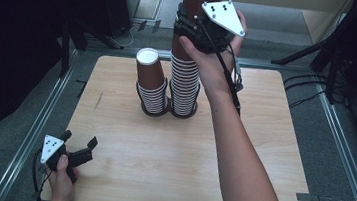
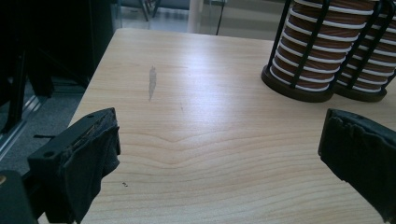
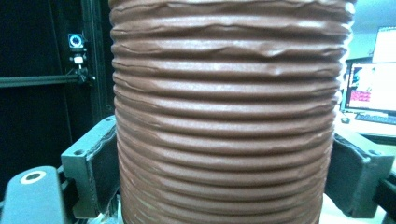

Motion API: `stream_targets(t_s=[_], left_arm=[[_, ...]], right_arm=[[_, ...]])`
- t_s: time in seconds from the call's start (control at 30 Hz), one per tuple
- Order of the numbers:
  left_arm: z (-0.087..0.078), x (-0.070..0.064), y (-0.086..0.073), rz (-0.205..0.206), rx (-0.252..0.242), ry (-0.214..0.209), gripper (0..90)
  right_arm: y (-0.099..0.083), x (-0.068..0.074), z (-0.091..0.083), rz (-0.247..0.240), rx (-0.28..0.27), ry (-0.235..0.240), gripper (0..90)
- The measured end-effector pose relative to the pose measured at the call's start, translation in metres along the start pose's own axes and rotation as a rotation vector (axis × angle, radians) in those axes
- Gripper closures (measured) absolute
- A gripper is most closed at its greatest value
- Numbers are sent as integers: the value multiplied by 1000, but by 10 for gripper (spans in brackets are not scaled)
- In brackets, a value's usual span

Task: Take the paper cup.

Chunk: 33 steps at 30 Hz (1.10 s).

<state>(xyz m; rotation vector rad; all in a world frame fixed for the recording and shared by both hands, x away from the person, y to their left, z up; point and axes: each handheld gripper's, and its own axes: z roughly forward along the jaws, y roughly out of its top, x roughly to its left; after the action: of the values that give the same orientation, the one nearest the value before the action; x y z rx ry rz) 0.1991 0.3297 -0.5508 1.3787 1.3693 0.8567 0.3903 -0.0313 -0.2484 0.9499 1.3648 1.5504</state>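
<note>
Right gripper (image 1: 190,27) raised w/ arm outstretched, clamping tall cup stack (image 1: 185,88) betw. jaws; left gripper (image 1: 79,146) low, jaws spread, nothing between.

A lab-style recording bay, not a home

A bare wooden table (image 1: 169,165) stands on grey carpet inside a metal rail frame (image 1: 38,121), with black tripod legs (image 1: 318,47) and loose cables (image 1: 313,89) around it; a small camera on a dark stand (image 3: 75,42) and lit computer monitors (image 3: 371,86) sit beyond.
</note>
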Motion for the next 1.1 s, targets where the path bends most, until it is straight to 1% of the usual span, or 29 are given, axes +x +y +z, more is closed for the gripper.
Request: stream_targets(t_s=[0.1,0.17,0.23,0.27,0.4,0.47,0.57,0.73,0.77,0.87,0.93,1.0,1.07,1.1], left_arm=[[0,0,0,5,2,1,0],[0,-1,0,11,2,3,0],[-1,-2,0,17,-2,17,0],[-1,-2,0,19,-4,22,0],[-1,-2,0,19,-10,27,0],[-1,-3,0,21,-9,28,0],[-1,-4,0,30,-6,33,0],[0,-5,0,41,0,54,0],[0,-5,0,40,-1,58,0],[0,-5,1,38,-6,58,0],[-1,-5,1,38,-7,57,0],[-2,-5,1,34,-14,57,0],[-1,-5,2,35,-8,58,0],[-1,-5,2,33,-6,56,0]], right_arm=[[3,-5,-9,-2,-9,4,123],[4,-9,-17,9,-12,2,122],[3,-13,-25,9,-14,4,121],[1,-16,-31,6,-19,7,121],[-6,-25,-46,5,-12,2,121],[-10,-29,-53,19,-9,-2,121],[-21,-36,-64,26,-1,-7,121],[-39,-44,-80,30,19,-18,121],[-42,-45,-84,22,19,-20,121],[-56,-48,-98,22,28,-20,121],[-66,-49,-106,11,38,-22,120],[-79,-50,-115,-7,56,-22,120],[-89,-52,-122,0,74,-21,119],[-101,-54,-131,4,88,-21,119]])
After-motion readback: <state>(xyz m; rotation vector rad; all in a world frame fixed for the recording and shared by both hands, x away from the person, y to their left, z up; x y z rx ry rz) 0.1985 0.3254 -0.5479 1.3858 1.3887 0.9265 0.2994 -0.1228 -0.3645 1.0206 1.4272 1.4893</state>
